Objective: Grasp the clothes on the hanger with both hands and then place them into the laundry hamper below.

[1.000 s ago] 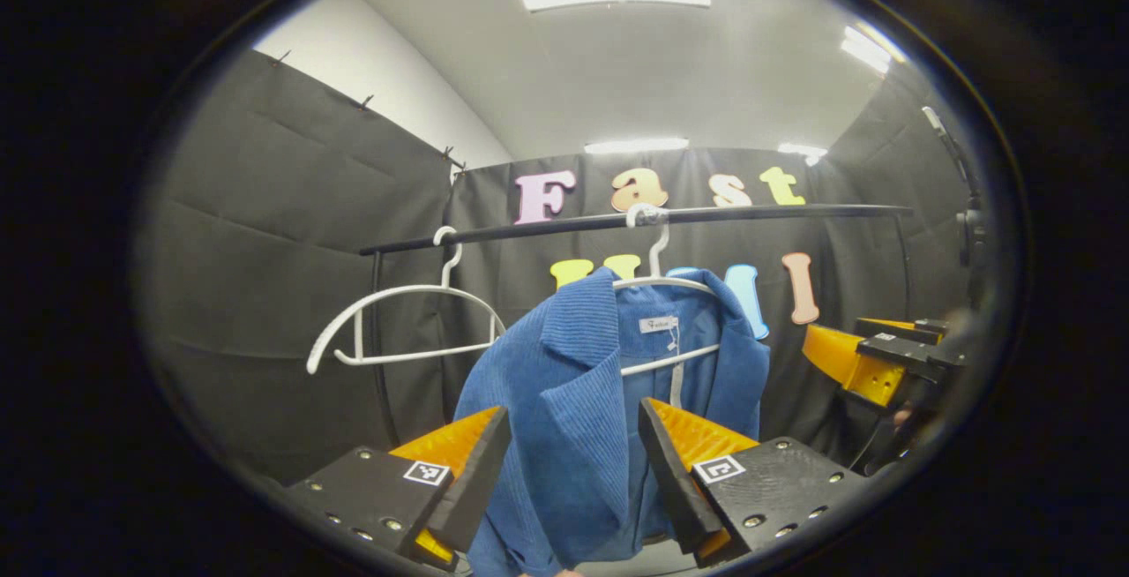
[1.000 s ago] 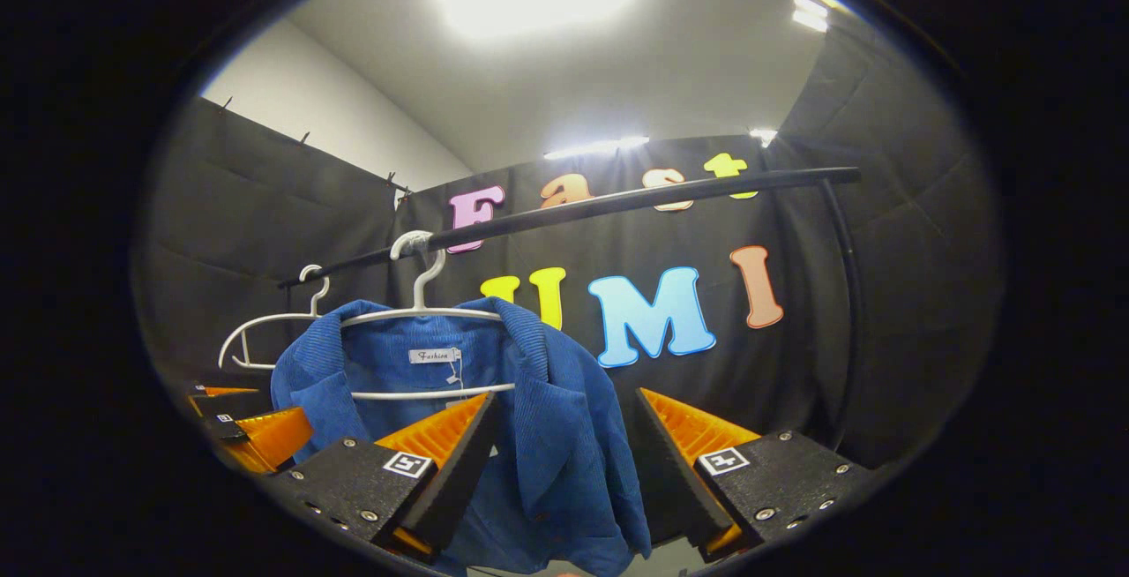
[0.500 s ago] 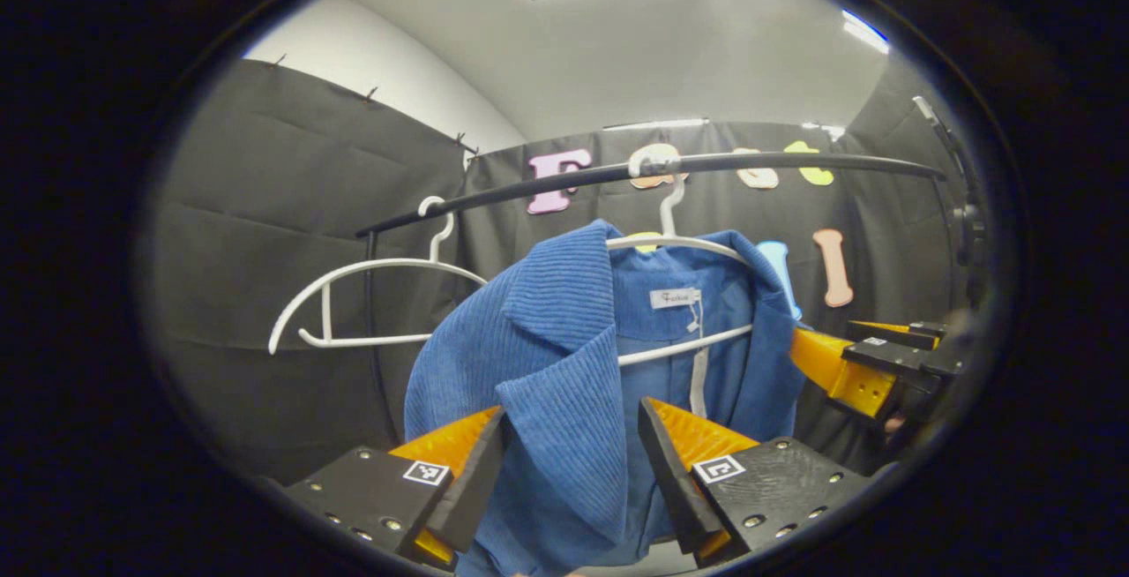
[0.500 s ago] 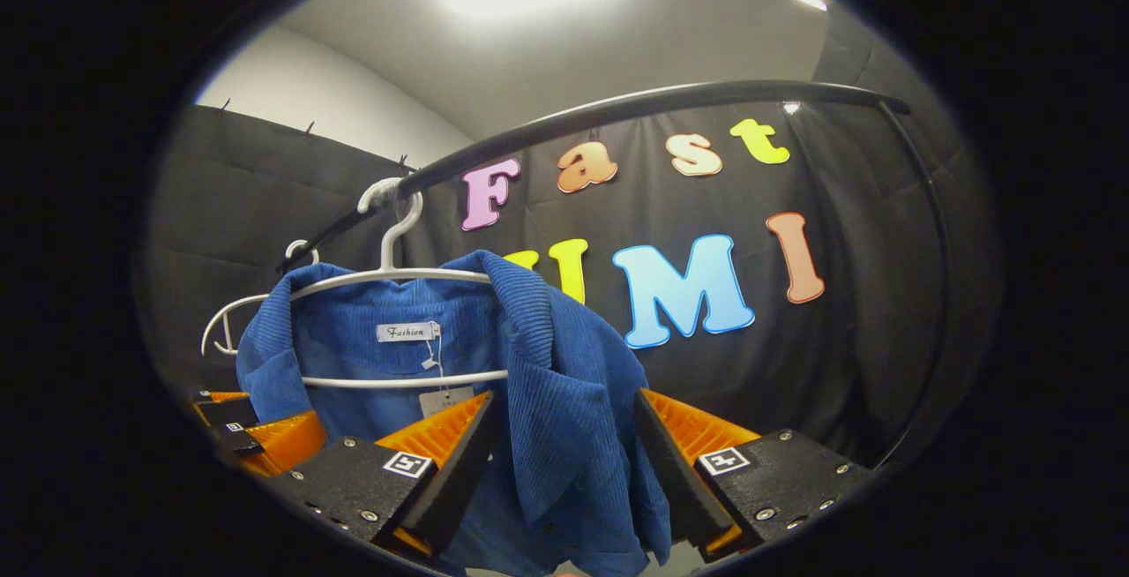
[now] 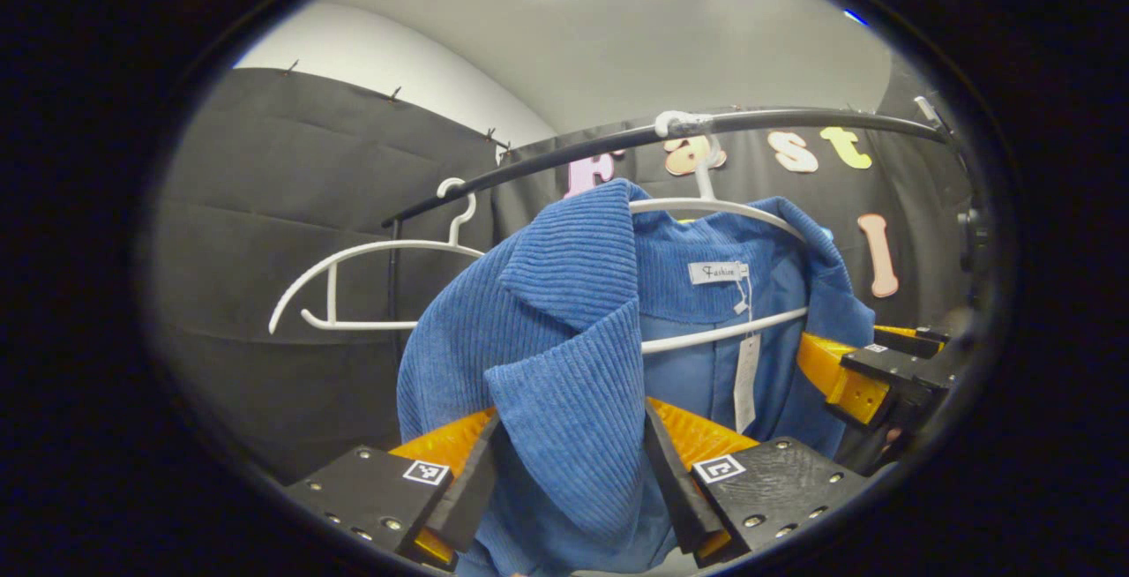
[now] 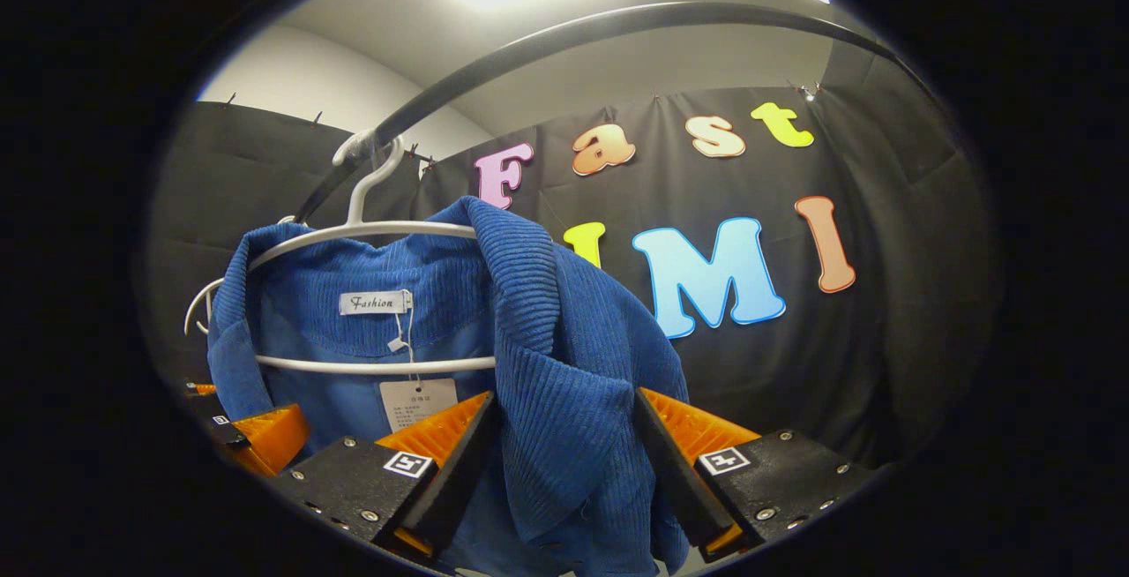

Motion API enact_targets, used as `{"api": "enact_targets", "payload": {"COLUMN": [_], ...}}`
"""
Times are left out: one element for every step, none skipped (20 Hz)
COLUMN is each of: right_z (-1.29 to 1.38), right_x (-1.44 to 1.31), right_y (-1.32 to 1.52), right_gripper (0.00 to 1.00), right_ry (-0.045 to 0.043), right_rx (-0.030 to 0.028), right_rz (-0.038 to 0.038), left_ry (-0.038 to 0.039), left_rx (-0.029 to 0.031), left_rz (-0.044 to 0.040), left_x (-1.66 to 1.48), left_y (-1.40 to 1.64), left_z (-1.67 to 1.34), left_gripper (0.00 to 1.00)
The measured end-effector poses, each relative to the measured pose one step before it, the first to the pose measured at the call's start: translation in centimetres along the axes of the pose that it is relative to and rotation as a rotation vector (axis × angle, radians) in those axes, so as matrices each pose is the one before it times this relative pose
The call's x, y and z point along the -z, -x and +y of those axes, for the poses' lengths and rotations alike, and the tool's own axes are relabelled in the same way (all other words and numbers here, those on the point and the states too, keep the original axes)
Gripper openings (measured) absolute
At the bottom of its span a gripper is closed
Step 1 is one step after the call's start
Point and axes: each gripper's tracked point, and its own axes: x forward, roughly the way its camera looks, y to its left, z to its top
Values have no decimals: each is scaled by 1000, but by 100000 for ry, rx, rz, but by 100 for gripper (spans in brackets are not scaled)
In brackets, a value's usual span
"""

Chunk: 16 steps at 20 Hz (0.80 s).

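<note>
Blue corduroy jacket on white hanger, black rail, black cloth walls

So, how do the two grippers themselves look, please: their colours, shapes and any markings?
Both look alike. The left gripper has two wedge-shaped orange fingers with ribbed faces and black inner edges, on black blocks with silver screws and a small black-and-white square marker each. The right gripper has the same build.

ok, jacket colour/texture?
Blue, ribbed corduroy jacket; clearest in the right gripper view.
</note>
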Motion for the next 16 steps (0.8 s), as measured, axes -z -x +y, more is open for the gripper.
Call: {"api": "enact_targets", "payload": {"right_z": [-105,-117,64,155,157,-29,-399,-73,257,134,-214,-177,-66,-196,-366,-283], "right_x": [213,159,-10,-57,-16,0,-167,-288,-140,-75,-321,-418,-442,-646,-831,-844], "right_y": [-109,-139,-24,-8,104,-160,-251,-182,-217,-127,68,103,169,59,72,103], "right_gripper": [92,87,83,72,63,46,36,14,7,4,4,4,4,4,4,4], "right_ry": [571,696,242,-107,154,625,644,129,104,920,1387,1290,1317,1393,2150,1692], "right_rx": [602,880,600,-44,-111,481,1009,-116,-1799,-616,180,787,750,959,1310,937], "right_rz": [134,-18,-326,-118,82,-364,-810,-1258,-743,-777,-1418,-1539,-1804,-2249,-3055,-2604], "left_ry": [-496,-194,-63,127,-270,-735,-724,-547,-296,317,2115,937,328,24,-93,-375], "left_rx": [-875,-662,-537,155,395,-1075,98,803,1753,650,3431,-640,-1258,291,689,606], "left_rz": [752,1123,263,125,-508,-800,-308,168,187,28,-132,-602,-377,-418,-811,-1513], "left_x": [281,360,222,-72,-102,-263,-221,-126,115,116,-28,-608,156,-286,-323,-661], "left_y": [-105,-49,86,206,95,88,48,-67,-446,-319,-185,822,-584,-96,374,327], "left_z": [56,-37,146,81,132,359,97,-93,-295,-32,-706,364,658,107,-189,1], "left_gripper": [84,84,84,90,90,77,63,50,50,39,28,17,13,9,6,4]}}
